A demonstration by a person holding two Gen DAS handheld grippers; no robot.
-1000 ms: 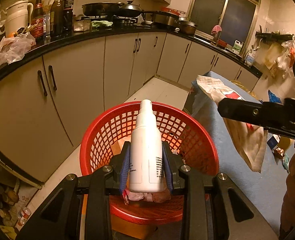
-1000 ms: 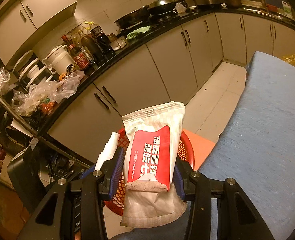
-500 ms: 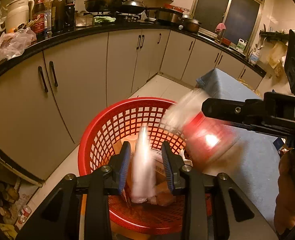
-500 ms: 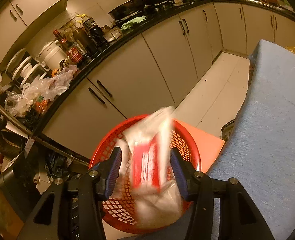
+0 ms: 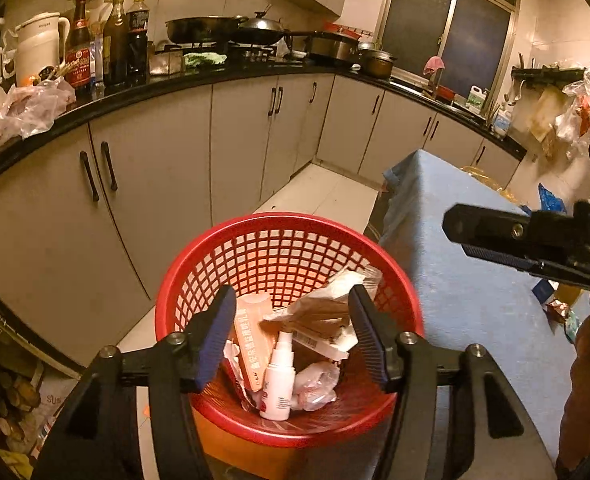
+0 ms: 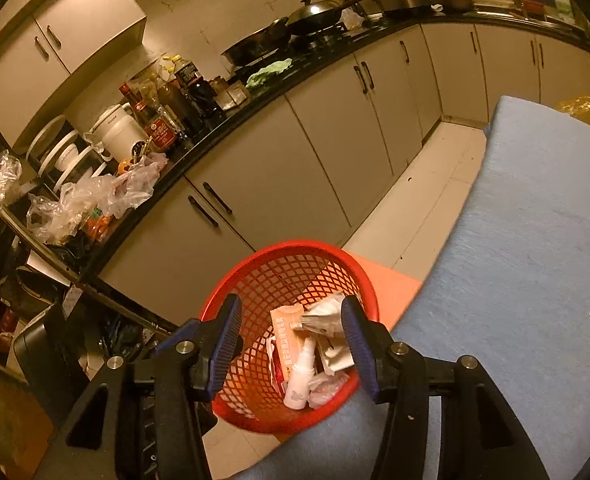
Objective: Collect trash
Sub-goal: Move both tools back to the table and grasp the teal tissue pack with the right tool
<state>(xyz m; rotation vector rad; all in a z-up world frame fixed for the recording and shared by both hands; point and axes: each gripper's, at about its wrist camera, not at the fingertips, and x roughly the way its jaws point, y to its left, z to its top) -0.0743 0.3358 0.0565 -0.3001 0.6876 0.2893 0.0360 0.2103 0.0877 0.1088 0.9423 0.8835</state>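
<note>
red plastic mesh basket point(image 5: 279, 256) stands on the floor and serves as the reference landmark. inside the basket lies the collected trash: a white spray bottle point(image 5: 279, 380) rests near the bottom, nozzle pointing toward the far wall of the basket. a crumpled white-and-red wrapper point(image 5: 327, 308) lies across the heap just beyond the bottle, tilted against the right inner wall. a pink carton point(image 5: 251, 340) sits to the left of the bottle, touching it. loose plastic film point(image 5: 315, 384) lies beside the bottle base.

left gripper point(image 5: 291, 328) hangs above the basket, jaws opening, nothing between the pads; the trash seen between them lies below, apart from them. right gripper point(image 6: 291, 336) is also above the basket, jaws moderately wide, nothing gripped. in the left wrist view the right gripper appears as a dark bar to the right of the basket, over the table.

right of the basket, touching or just beside its rim, is a table with blue cloth point(image 6: 535, 260). beyond the basket run grey cabinets point(image 5: 167, 168) under a black countertop point(image 5: 143, 92). on the countertop, far left of the basket, stand sauce bottles point(image 5: 107, 40) and a white kettle point(image 5: 39, 48); pans point(image 5: 231, 26) sit further along.
</note>
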